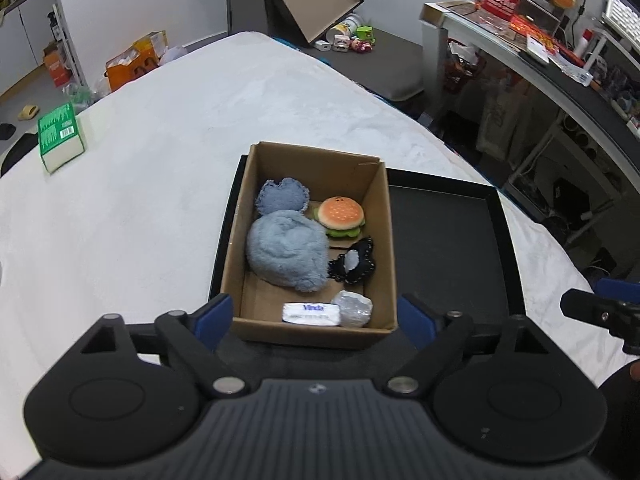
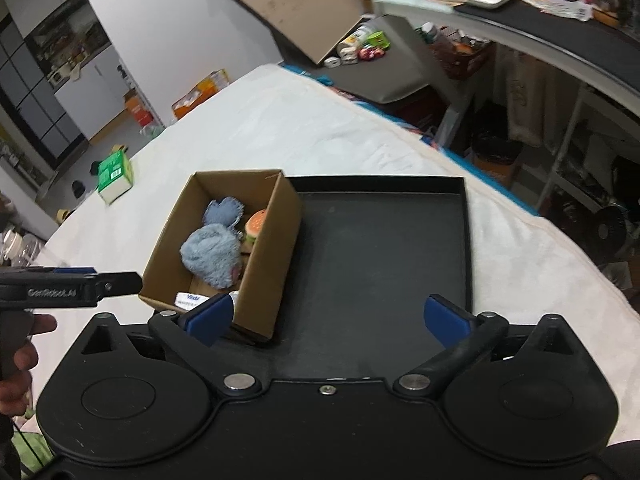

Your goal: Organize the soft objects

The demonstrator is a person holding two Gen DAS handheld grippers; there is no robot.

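**Soft things sit in the box**

We hold both grippers, left gripper (image 1: 314, 316) and right gripper (image 2: 326, 314), with jaws spread and empty. The soft toys (image 1: 286, 254) lie inside the cardboard box (image 1: 378, 216) on the black tray (image 2: 384, 248). The sorting seems almost finished; next we probably check for leftovers.

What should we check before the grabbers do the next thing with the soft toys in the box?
1. Left gripper open, holding nothing: ok.
2. Right gripper open, holding nothing: ok.
3. Cardboard box upright on the black tray: ok.
4. Soft things inside the box, namely fluffy blue plush, denim heart, burger toy, black pouch, Vinda tissue pack: ok.
5. Green box lies apart on the white blanket; whether it is soft: cannot tell.
6. Free room in the tray beside the box: ok.
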